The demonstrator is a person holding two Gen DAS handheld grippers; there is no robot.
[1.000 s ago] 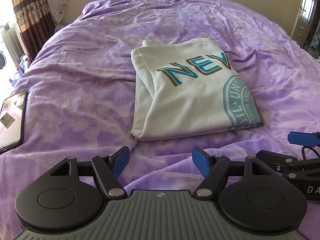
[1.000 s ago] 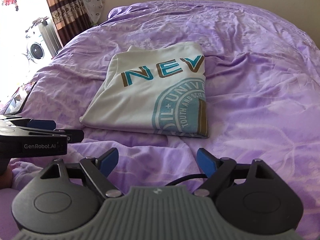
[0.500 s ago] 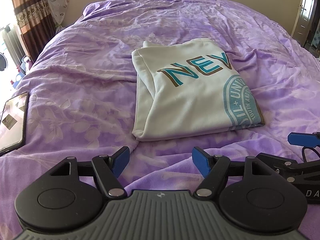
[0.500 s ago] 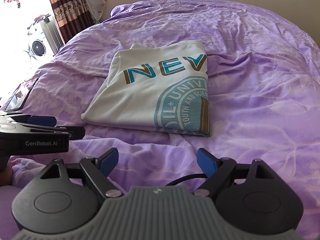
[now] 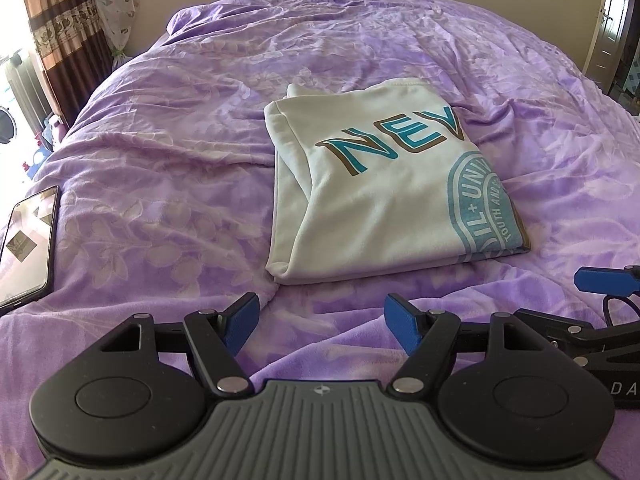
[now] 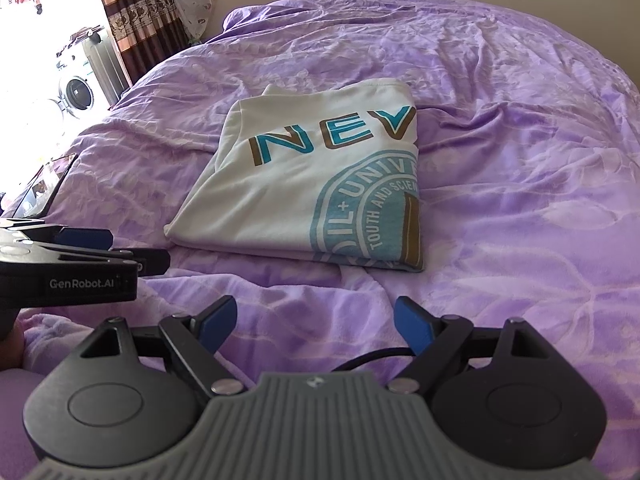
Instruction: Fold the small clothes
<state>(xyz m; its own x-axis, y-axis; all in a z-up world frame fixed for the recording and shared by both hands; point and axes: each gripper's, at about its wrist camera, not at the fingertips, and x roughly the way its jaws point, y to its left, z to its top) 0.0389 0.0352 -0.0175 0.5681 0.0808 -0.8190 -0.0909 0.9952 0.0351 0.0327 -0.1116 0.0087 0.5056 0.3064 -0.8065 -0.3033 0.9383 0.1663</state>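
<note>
A cream T-shirt [image 5: 372,200] with teal and brown "NEV" lettering and a round teal emblem lies folded into a compact rectangle on the purple bedspread [image 5: 168,168]. It also shows in the right wrist view [image 6: 304,196]. My left gripper [image 5: 320,320] is open and empty, low over the bed just short of the shirt's near edge. My right gripper [image 6: 314,322] is open and empty, also short of the shirt's near edge. Each gripper shows at the side of the other's view: the right one in the left wrist view [image 5: 600,280], the left one in the right wrist view [image 6: 120,256].
A black phone [image 5: 28,248] lies face up on the bed at the left edge. Curtains [image 6: 136,12] and a washing machine [image 6: 76,92] stand beyond the bed's left side. A door [image 5: 612,28] is at the far right. The bedspread is wrinkled around the shirt.
Both grippers stay open and almost still. The right wrist view has shifted slightly, so the shirt sits a little further right and higher in it.
</note>
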